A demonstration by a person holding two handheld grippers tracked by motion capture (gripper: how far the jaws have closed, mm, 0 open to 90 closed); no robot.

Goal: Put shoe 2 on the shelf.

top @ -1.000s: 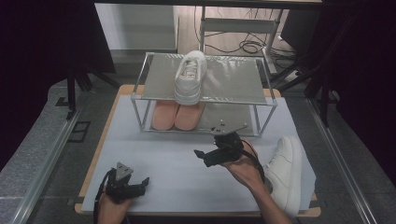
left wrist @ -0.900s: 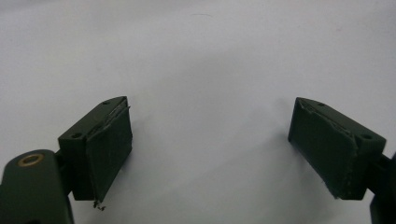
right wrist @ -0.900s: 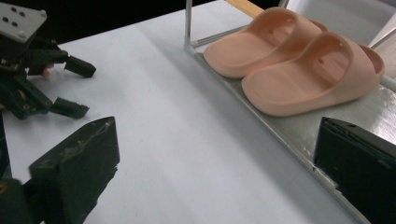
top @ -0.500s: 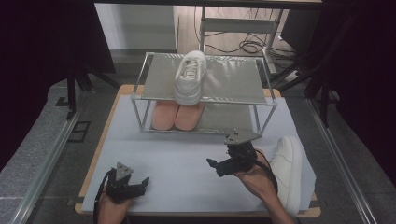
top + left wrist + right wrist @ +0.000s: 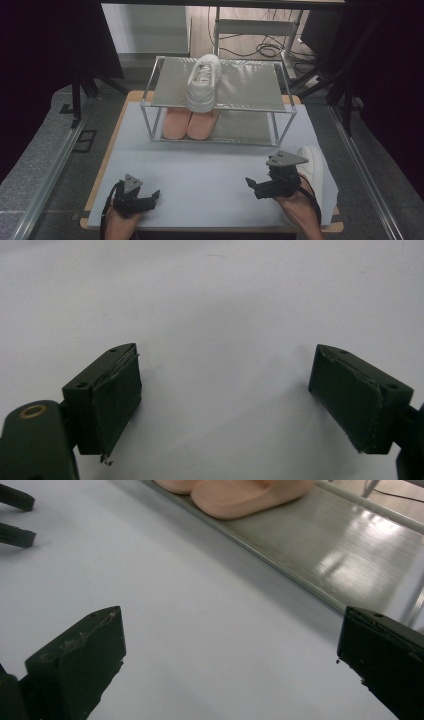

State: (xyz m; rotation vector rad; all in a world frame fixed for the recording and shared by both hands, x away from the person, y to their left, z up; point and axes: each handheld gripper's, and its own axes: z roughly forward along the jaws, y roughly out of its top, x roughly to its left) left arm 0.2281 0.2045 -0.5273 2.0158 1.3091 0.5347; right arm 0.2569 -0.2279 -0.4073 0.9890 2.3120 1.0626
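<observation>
A: How many shoes do you count?

B: Four. One white sneaker on the top shelf of the metal rack, toe toward the person. Two pink slippers side by side on the lower shelf, right under it. And a second white sneaker on the bench, at its right edge.

A: And the grippers?

B: Two. The left gripper sits low at the near left corner of the bench. The right gripper is at the near right, just beside that second sneaker, not touching it as far as I can tell.

A: Are the jaws holding anything?

B: No. In the left gripper view both jaws stand wide apart over bare bench. In the right gripper view they are also spread wide, empty, with the bench and the rack's lower shelf between them.

A: What is hard to make out?

B: The sneaker on the bench is mostly covered by the right hand and the gripper's grey plate; just its far end shows. The slippers' heels are hidden under the top shelf in the high view, and cut off at the top edge in the right gripper view. There the left gripper's jaw tips peek in at the upper left corner.
</observation>
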